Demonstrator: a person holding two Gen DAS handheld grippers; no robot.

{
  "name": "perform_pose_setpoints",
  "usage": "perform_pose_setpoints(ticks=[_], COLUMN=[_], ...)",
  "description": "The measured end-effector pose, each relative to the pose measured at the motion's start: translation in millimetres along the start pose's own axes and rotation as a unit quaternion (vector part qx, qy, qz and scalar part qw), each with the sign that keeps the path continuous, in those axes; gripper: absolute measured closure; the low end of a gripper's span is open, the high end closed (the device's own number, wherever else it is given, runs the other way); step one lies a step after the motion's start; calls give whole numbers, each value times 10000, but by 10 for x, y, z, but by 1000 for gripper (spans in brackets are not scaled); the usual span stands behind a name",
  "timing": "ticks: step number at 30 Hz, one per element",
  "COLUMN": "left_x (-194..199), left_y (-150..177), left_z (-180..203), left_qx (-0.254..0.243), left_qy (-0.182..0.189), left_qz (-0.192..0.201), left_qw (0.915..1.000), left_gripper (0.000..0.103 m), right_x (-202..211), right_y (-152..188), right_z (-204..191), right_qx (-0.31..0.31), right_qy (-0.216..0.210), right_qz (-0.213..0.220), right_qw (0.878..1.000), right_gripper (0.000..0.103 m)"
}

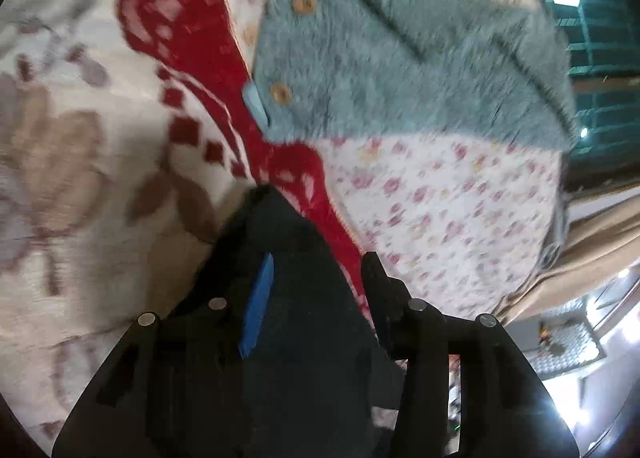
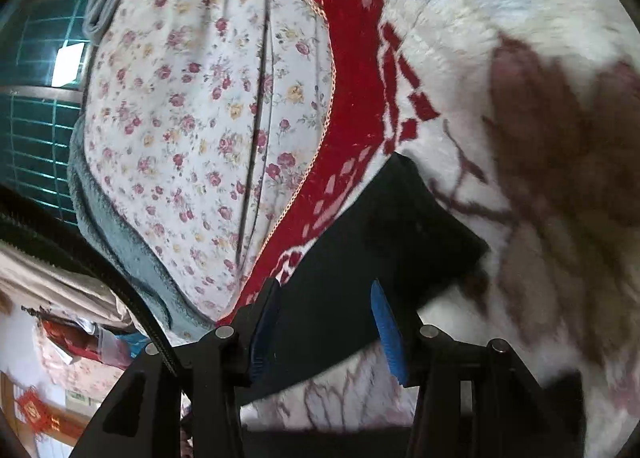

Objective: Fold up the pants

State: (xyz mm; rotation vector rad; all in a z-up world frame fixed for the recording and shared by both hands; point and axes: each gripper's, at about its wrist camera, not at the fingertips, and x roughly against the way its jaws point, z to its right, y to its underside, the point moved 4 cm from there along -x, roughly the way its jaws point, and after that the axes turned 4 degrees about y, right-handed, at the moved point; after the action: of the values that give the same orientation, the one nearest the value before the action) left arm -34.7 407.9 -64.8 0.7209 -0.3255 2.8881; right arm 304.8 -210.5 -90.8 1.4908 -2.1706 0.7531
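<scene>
Left wrist view: my left gripper (image 1: 316, 262) stands part open, dark pants (image 1: 296, 290) loose between its fingers, over the cream blanket (image 1: 80, 162); right wrist view: my right gripper (image 2: 326, 300) likewise parted, pants (image 2: 360, 258) lying between, ungripped.

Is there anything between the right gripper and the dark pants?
Nothing visible. The dark pants lie on the blanket directly between the open fingers of the right gripper; the pads aren't pressing on them.
</scene>
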Motion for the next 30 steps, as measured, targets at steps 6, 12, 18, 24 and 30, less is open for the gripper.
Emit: perform_pose_setpoints(ticks=[6, 12, 18, 24, 30], left_x=[779, 1153, 1016, 805, 740], left_y=[77, 714, 1210, 1253, 1230], left_z=[-216, -438, -705, -710, -748], left_qx=[287, -124, -119, -198, -634], left_qy=[170, -101, -376, -496, -429], left_qz=[544, 271, -35, 375, 880], left_qw=[9980, 9995, 9992, 9979, 9932], left_gripper=[36, 36, 36, 36, 43], right_x=[448, 1067, 1316, 1347, 1239], right_y=[390, 835, 1139, 1245, 1323], right_z=[-31, -197, -9, 22, -115], right_qx=[66, 579, 495, 639, 1169], right_qy=[-260, -584, -416, -246, -16], right_qz=[323, 811, 940, 959, 754], right_qw=[9991, 9933, 9935, 9930, 9903], right_gripper=[58, 52, 46, 46, 46])
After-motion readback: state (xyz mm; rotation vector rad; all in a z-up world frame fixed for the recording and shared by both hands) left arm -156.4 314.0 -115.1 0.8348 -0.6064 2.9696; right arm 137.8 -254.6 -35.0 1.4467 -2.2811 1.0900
